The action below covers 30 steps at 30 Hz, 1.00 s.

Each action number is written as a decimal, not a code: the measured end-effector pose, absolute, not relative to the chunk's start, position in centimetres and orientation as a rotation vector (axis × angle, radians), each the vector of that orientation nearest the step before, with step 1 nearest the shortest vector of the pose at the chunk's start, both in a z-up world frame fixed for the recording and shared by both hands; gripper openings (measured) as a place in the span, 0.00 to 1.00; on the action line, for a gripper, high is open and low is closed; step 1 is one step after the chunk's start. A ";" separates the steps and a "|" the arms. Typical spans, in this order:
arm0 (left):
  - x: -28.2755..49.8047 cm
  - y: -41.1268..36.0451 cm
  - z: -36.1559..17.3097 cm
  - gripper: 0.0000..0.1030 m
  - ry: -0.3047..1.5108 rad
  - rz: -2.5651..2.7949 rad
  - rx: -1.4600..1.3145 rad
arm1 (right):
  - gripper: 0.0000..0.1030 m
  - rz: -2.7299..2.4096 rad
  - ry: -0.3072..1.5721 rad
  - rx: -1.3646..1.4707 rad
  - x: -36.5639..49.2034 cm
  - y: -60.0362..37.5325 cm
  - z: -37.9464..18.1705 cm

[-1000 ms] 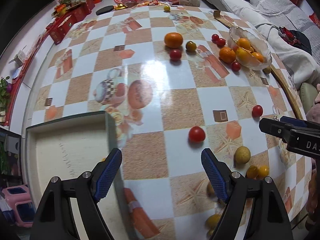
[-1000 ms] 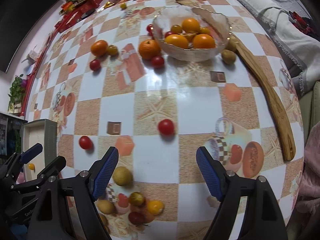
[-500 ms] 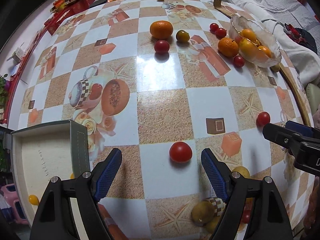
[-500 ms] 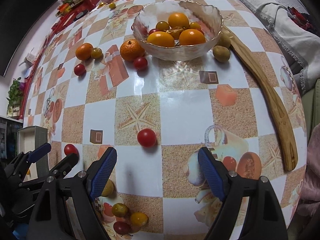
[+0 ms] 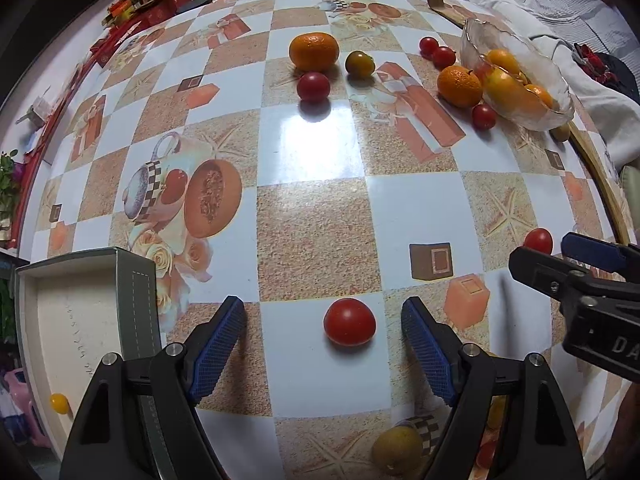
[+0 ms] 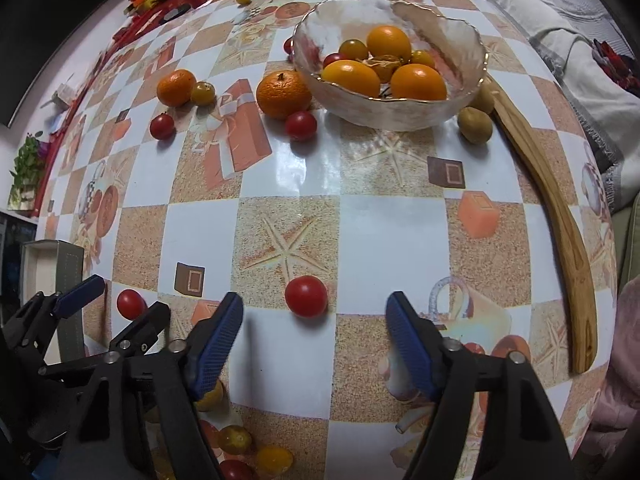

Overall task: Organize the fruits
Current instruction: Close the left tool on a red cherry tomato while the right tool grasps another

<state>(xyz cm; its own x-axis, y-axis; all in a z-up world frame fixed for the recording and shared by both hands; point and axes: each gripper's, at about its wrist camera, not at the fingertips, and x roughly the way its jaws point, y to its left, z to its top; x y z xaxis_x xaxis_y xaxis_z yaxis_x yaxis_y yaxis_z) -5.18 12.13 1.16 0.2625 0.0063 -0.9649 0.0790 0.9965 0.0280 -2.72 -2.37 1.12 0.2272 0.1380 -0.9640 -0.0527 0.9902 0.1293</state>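
Observation:
My left gripper (image 5: 322, 344) is open, with a red tomato (image 5: 349, 321) on the table between its fingertips, untouched. My right gripper (image 6: 314, 336) is open, and another red tomato (image 6: 306, 295) sits just ahead between its fingertips. The right gripper shows in the left wrist view (image 5: 576, 268) and the left gripper in the right wrist view (image 6: 104, 304). A glass bowl (image 6: 460, 32) holds oranges and small tomatoes. Loose on the table are oranges (image 5: 314, 51) (image 6: 283, 94) and red tomatoes (image 5: 313, 86) (image 6: 301, 125).
An open box (image 5: 60, 320) with a small yellow fruit (image 5: 59, 403) stands at the near left. A wooden stick (image 6: 560, 224) lies along the right edge. Several small fruits (image 6: 240, 440) cluster at the near edge. Red packages (image 5: 152, 4) crowd the far end.
Both grippers have moved forward and lower over the table. Each red tomato now lies between its gripper's open fingertips. The bowl looks closer.

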 end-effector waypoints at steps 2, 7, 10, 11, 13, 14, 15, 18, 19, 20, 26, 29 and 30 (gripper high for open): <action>-5.2 12.3 1.1 0.77 1.307 -0.051 0.059 | 0.67 0.129 1.327 0.063 -2.7 -2.2 1.2; -5.4 11.9 1.3 0.69 1.303 -0.058 0.055 | 0.62 0.120 1.322 0.023 -2.6 -1.4 1.1; -5.6 11.6 1.5 0.59 1.296 -0.069 0.060 | 0.53 0.113 1.316 -0.024 -2.8 -0.9 1.1; -5.7 11.5 1.6 0.53 1.294 -0.068 0.062 | 0.47 0.106 1.310 -0.036 -2.9 -0.9 1.1; -5.8 11.4 1.8 0.39 1.289 -0.069 0.051 | 0.38 0.089 1.302 -0.050 -3.0 -0.8 1.1; -5.8 11.6 1.9 0.33 1.288 -0.065 0.046 | 0.30 0.087 1.299 -0.048 -3.0 -0.9 1.1; -5.8 11.9 1.9 0.32 1.288 -0.063 0.037 | 0.24 0.092 1.296 -0.043 -3.1 -1.1 1.2; -5.8 12.5 2.0 0.23 1.287 -0.071 0.020 | 0.21 0.106 1.295 0.005 -3.2 -1.8 1.5; -5.8 12.8 2.1 0.23 1.290 -0.077 0.004 | 0.21 0.114 1.297 0.038 -3.4 -2.3 1.6; -5.9 13.1 2.2 0.23 1.290 -0.081 -0.009 | 0.21 0.123 1.299 0.077 -3.4 -2.7 1.6; -6.8 13.9 3.1 0.23 1.273 -0.098 -0.030 | 0.21 0.140 1.294 0.126 -4.2 -3.8 2.5; -7.3 14.3 3.9 0.23 1.260 -0.108 -0.045 | 0.21 0.143 1.295 0.141 -4.6 -4.0 3.0; -7.4 14.6 4.2 0.23 1.255 -0.109 -0.051 | 0.21 0.143 1.294 0.144 -4.7 -4.0 3.2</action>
<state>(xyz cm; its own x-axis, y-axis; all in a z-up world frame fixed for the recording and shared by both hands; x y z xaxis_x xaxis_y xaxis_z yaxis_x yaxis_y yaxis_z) -7.36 14.56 4.23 0.3062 -0.1106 -0.9455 0.0547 0.9936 -0.0986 -4.67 -3.99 3.19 0.2668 0.1860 -0.9456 -0.0250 0.9822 0.1861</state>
